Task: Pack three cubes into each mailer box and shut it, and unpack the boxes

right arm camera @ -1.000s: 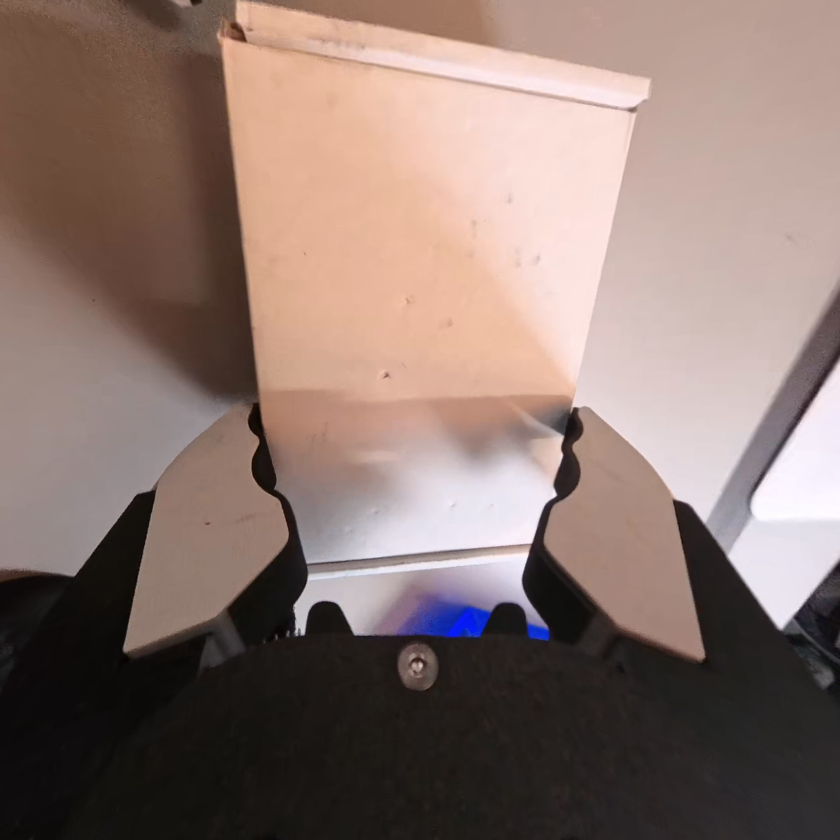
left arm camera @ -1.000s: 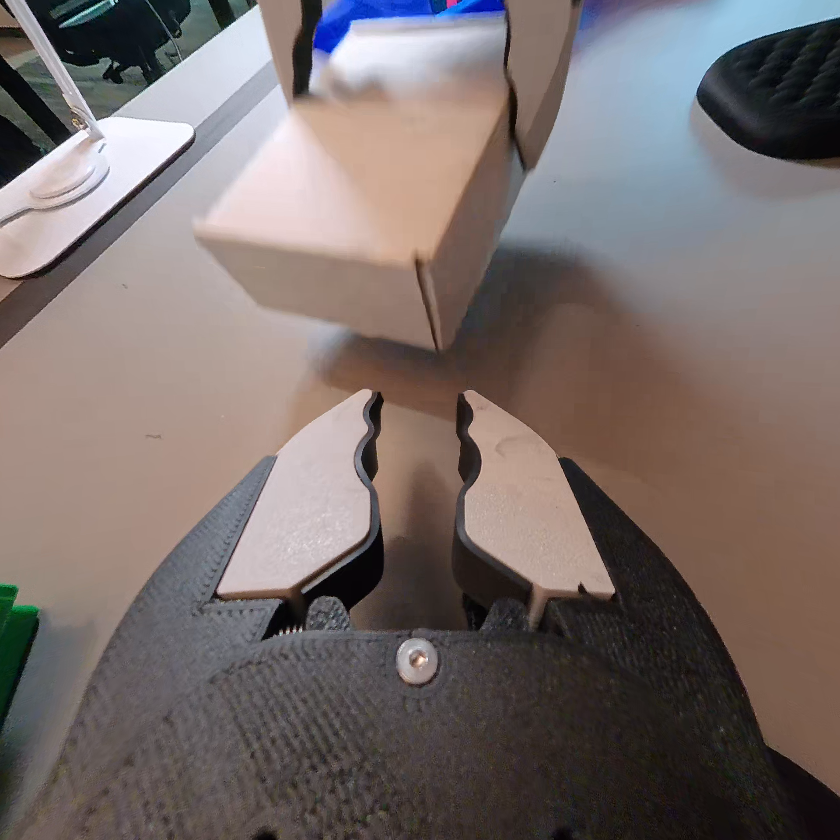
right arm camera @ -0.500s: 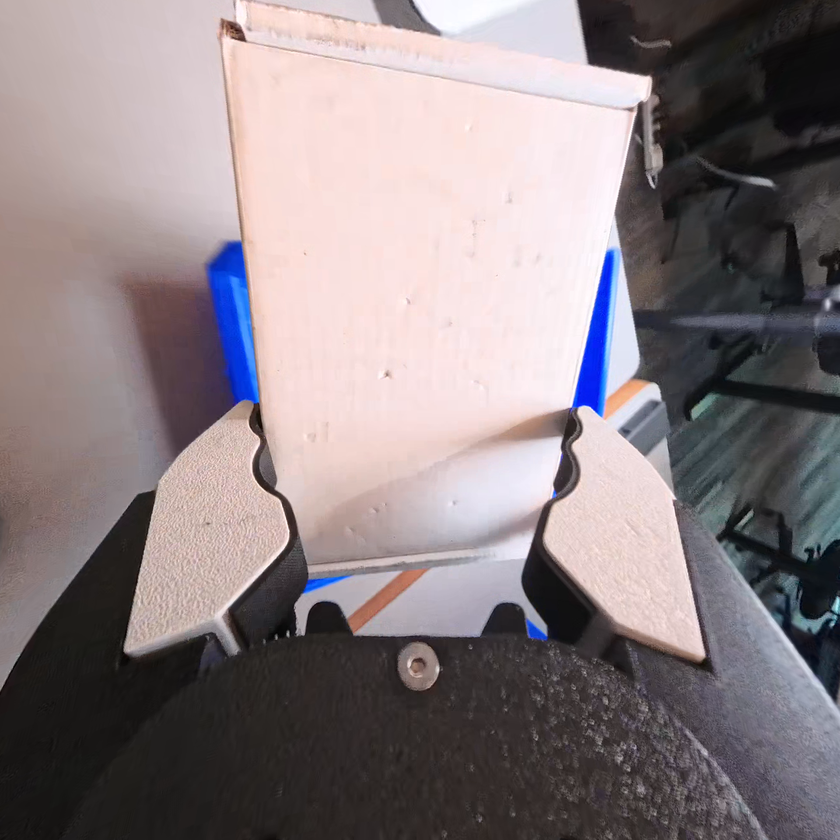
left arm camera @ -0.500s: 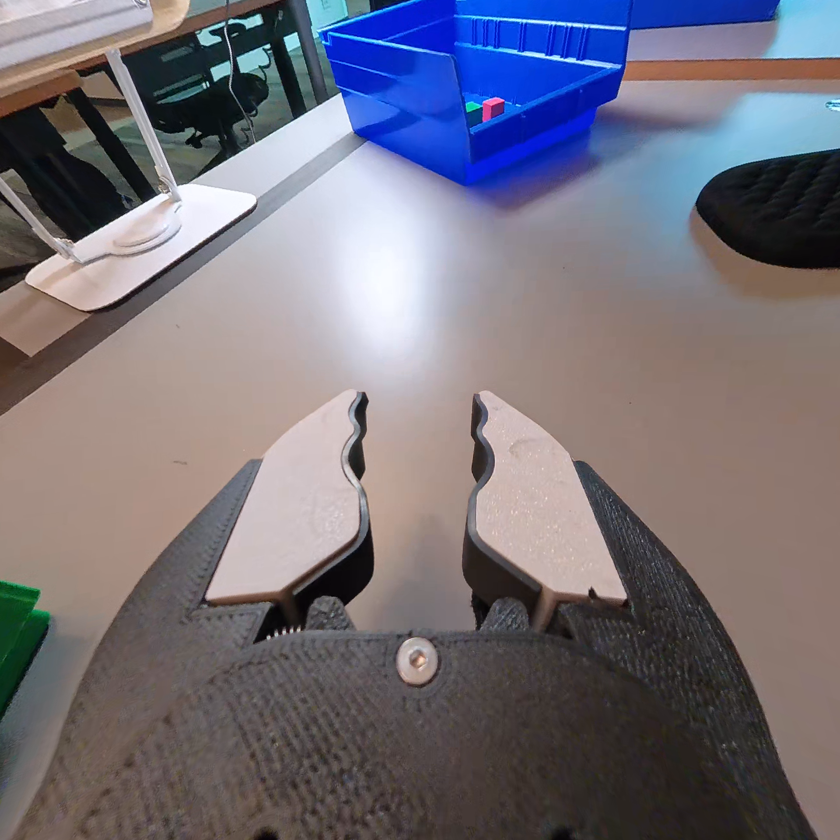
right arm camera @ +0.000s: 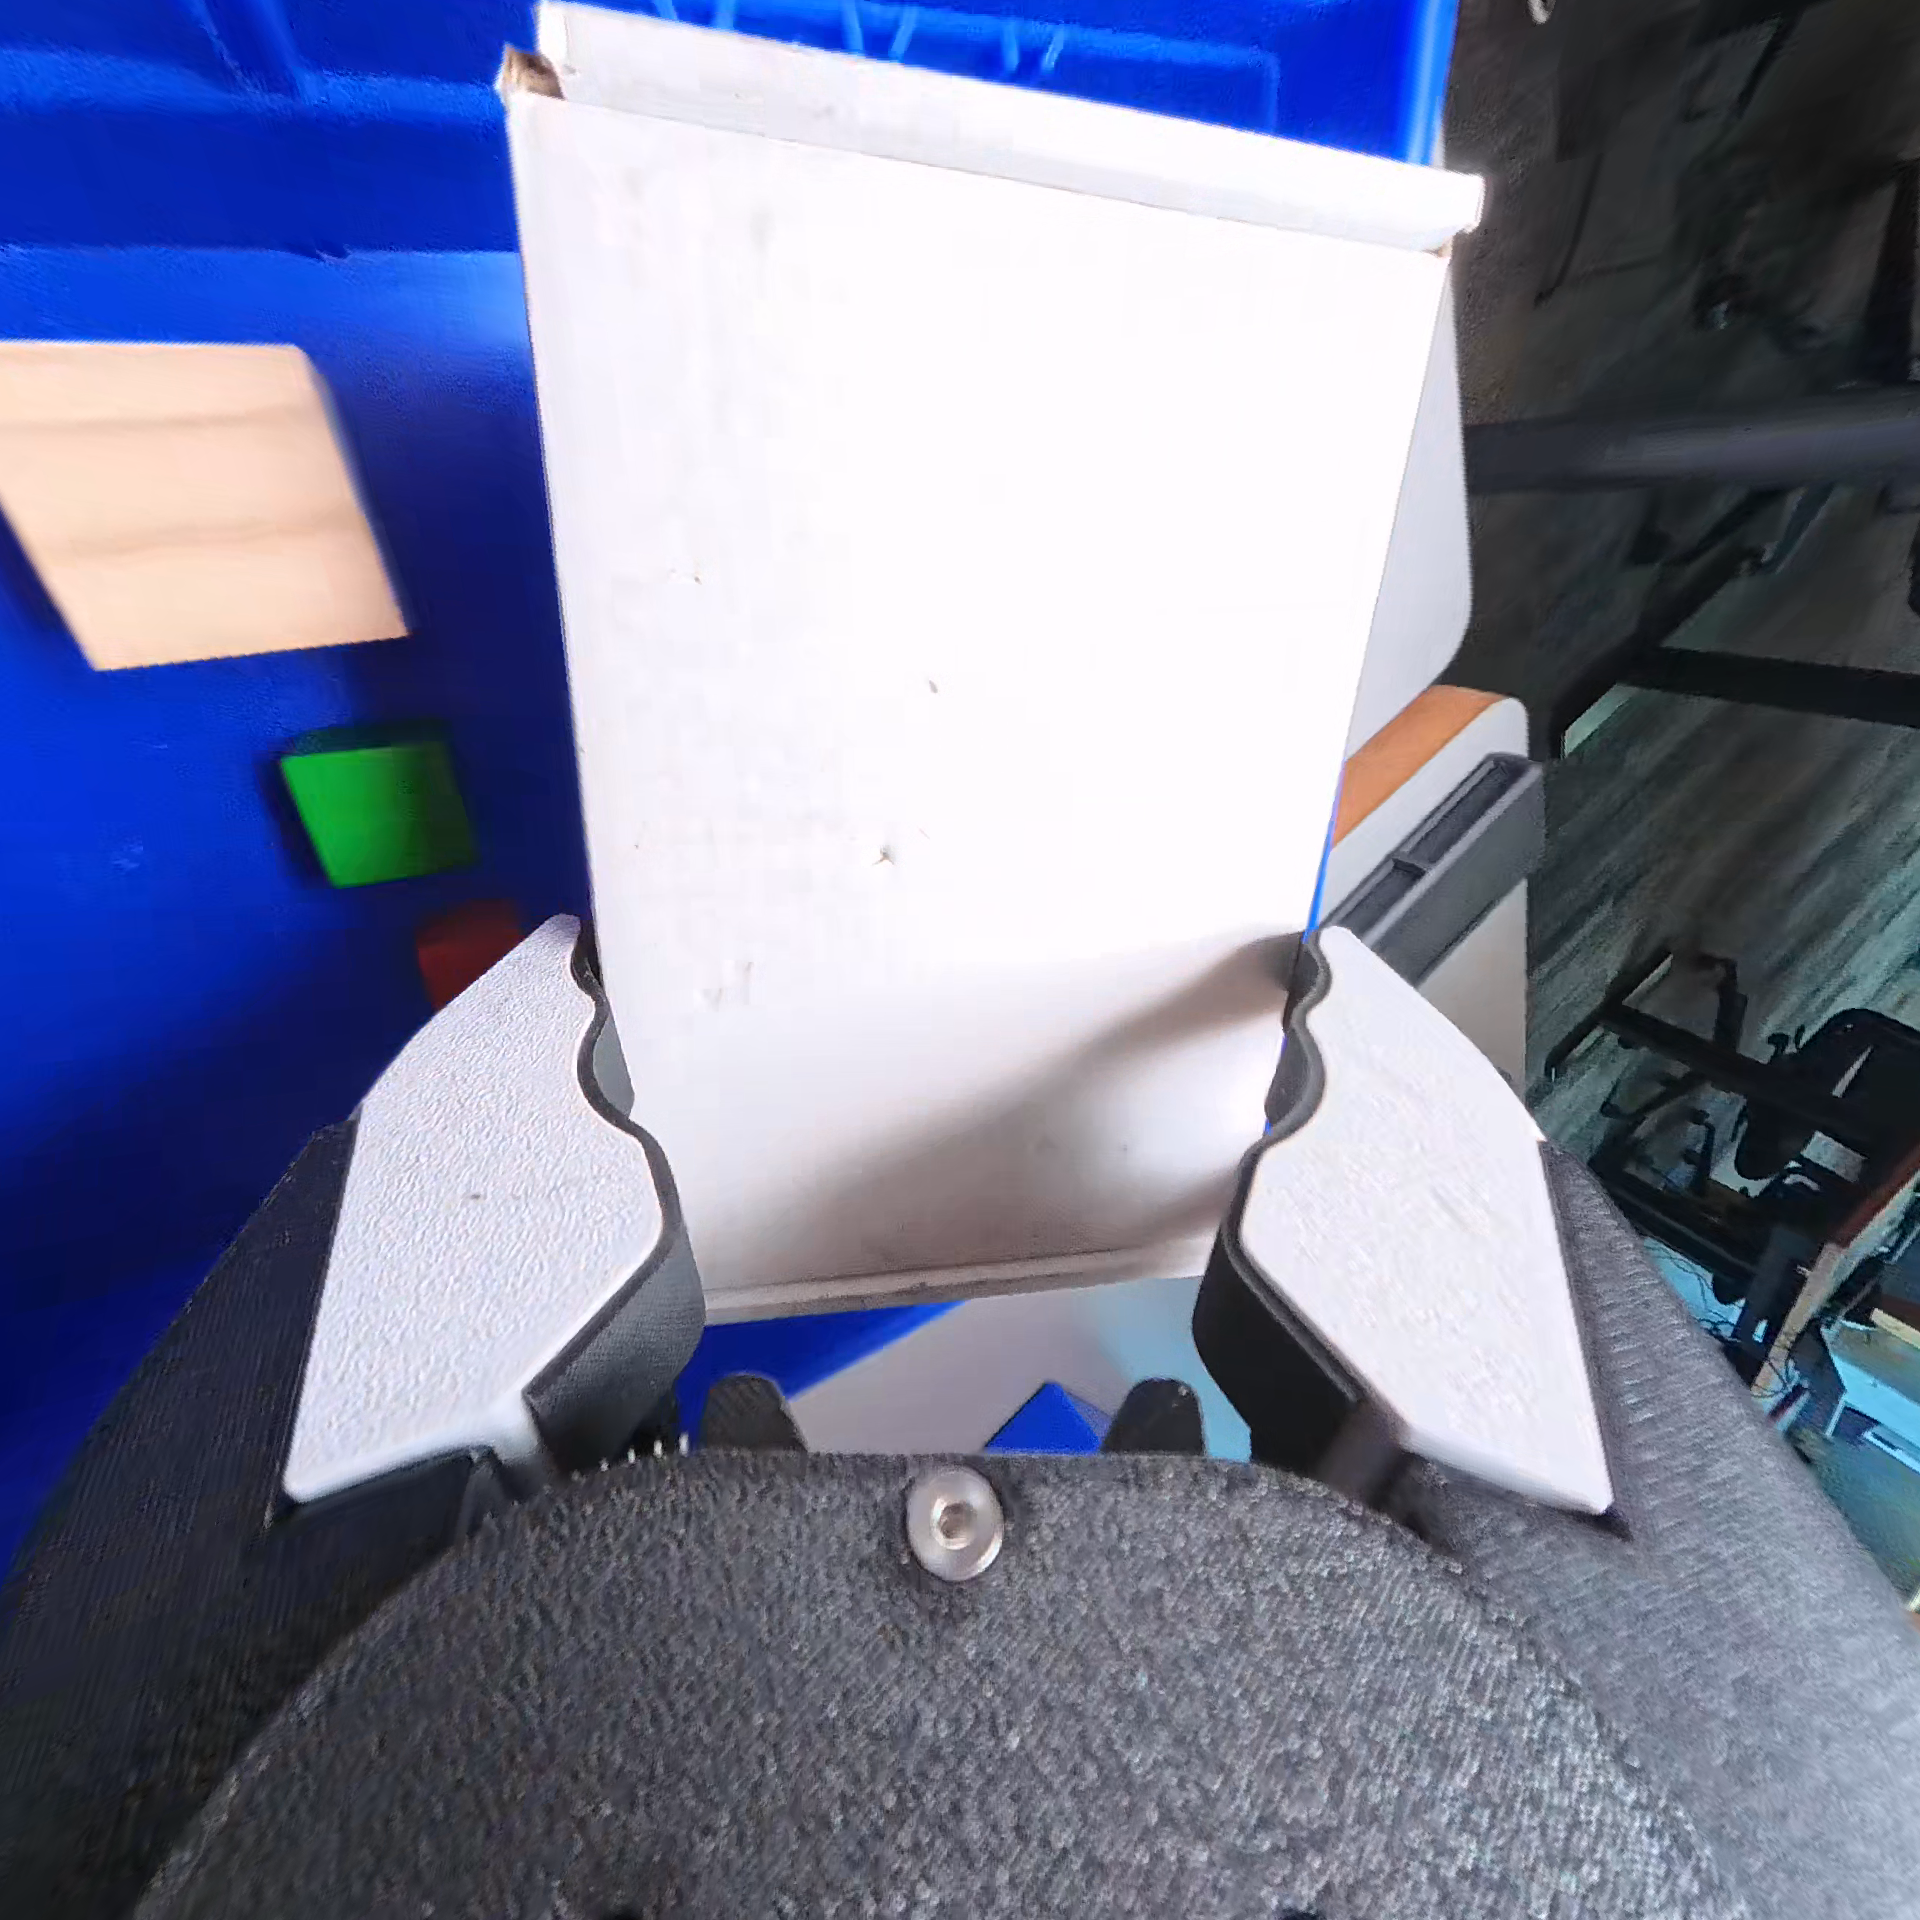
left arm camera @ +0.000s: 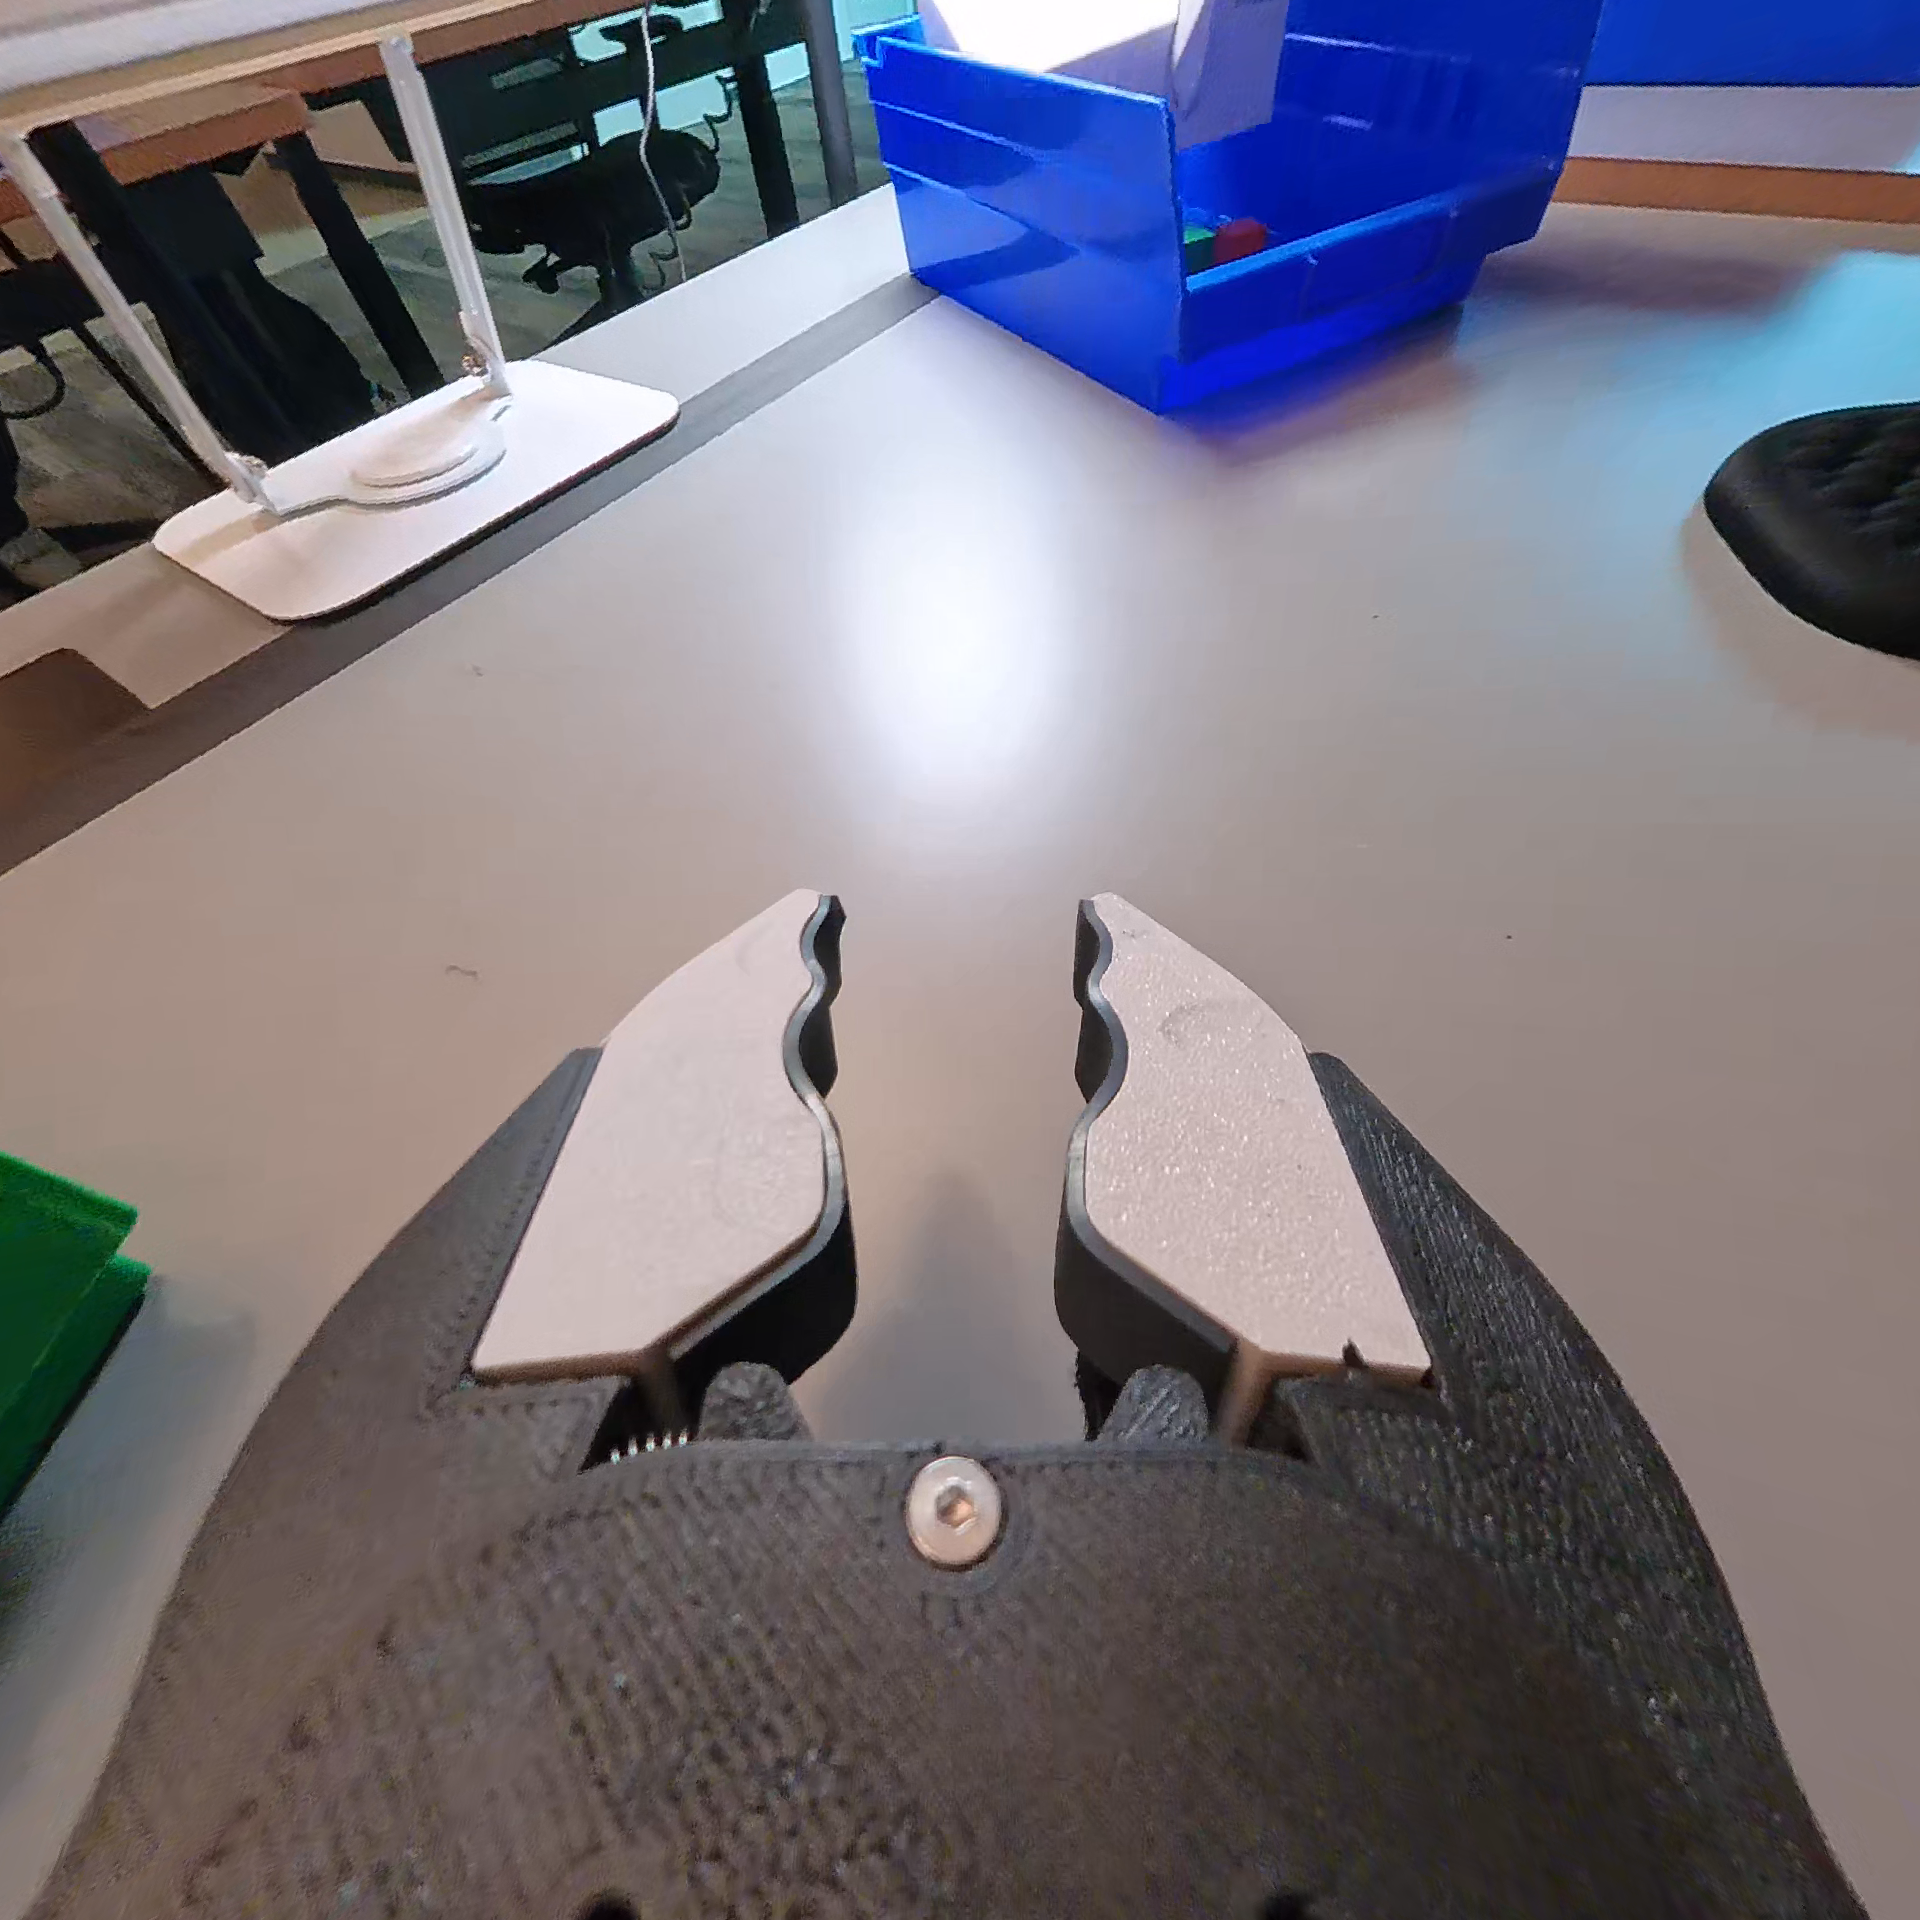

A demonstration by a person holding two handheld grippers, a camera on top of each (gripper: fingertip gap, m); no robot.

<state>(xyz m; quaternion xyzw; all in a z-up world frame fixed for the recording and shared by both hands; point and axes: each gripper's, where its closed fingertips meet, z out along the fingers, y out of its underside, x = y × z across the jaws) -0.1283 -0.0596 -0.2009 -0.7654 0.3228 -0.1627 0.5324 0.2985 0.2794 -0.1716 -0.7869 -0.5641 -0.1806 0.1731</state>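
Your left gripper (left arm camera: 958, 914) is hovering low over the grey tabletop (left arm camera: 935, 665) with its fingers (left arm camera: 707, 1122) parted a moderate way and nothing between them. Just off its left side, a green object (left arm camera: 52, 1278) is lying at the picture's edge. Farther out on the left, a white lamp base (left arm camera: 416, 499) is sitting on the tabletop, and on the right a black padded object (left arm camera: 1829, 540) is resting near the edge. At the far end, a blue bin (left arm camera: 1195, 239) is standing with small green and red cubes showing through its low front. Your right gripper (right arm camera: 940, 945) is clamping a white cardboard mailer box (right arm camera: 966, 623) by its two sides, the fingers (right arm camera: 488, 1174) spread wide to fit it, and the cardboard is buckling slightly by the right finger. You are holding the box over the blue bin, where a wooden cube (right arm camera: 197, 499), a green cube (right arm camera: 379, 800) and a red cube (right arm camera: 462, 951) are lying on the bin floor to the box's left.
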